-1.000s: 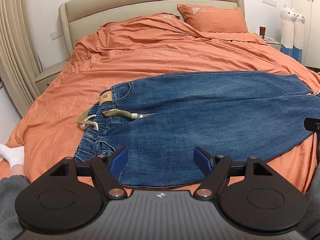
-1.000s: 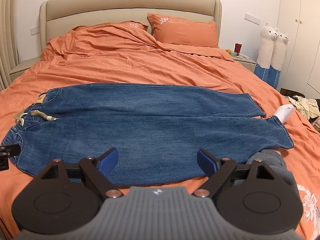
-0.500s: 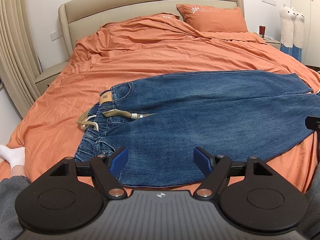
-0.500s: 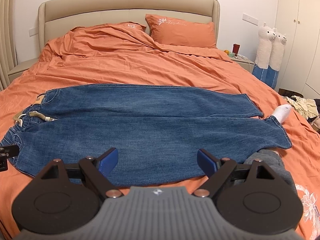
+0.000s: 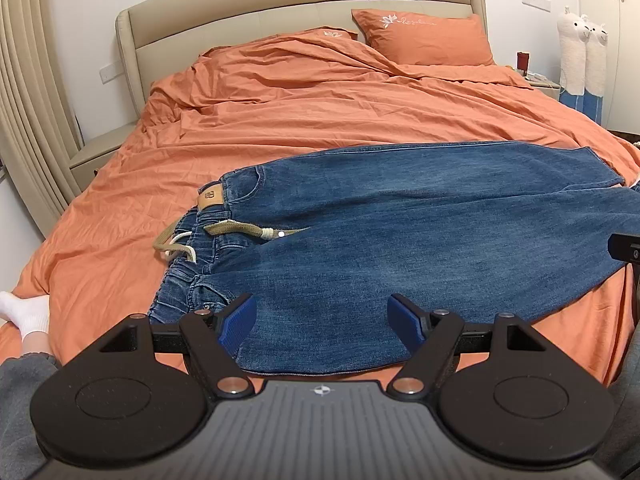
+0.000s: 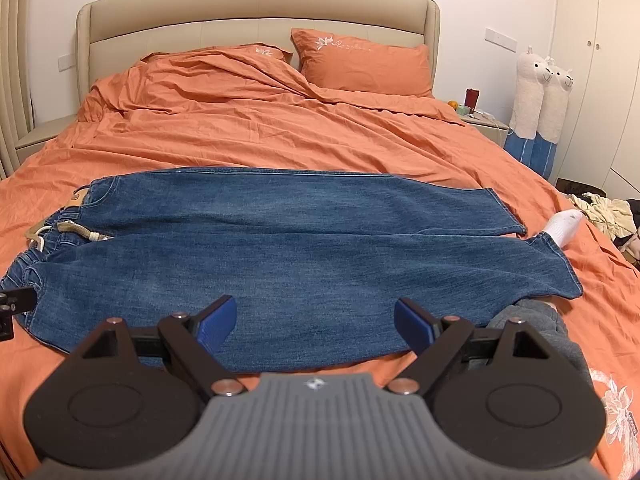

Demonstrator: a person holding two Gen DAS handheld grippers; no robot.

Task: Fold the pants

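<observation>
Across the rumpled orange-sheeted bed (image 6: 280, 136) lie blue denim pants (image 6: 304, 248), spread flat, legs side by side — left gripper (image 5: 322, 320) and right gripper (image 6: 314, 320) hover with jaws apart, so best pinch the near edge evenly before folding lengthwise.

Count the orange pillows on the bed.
2. One pillow leans against the headboard on the right, fully in view. The other pillow sits left of it, mostly buried under the rumpled duvet; more may be hidden.
</observation>
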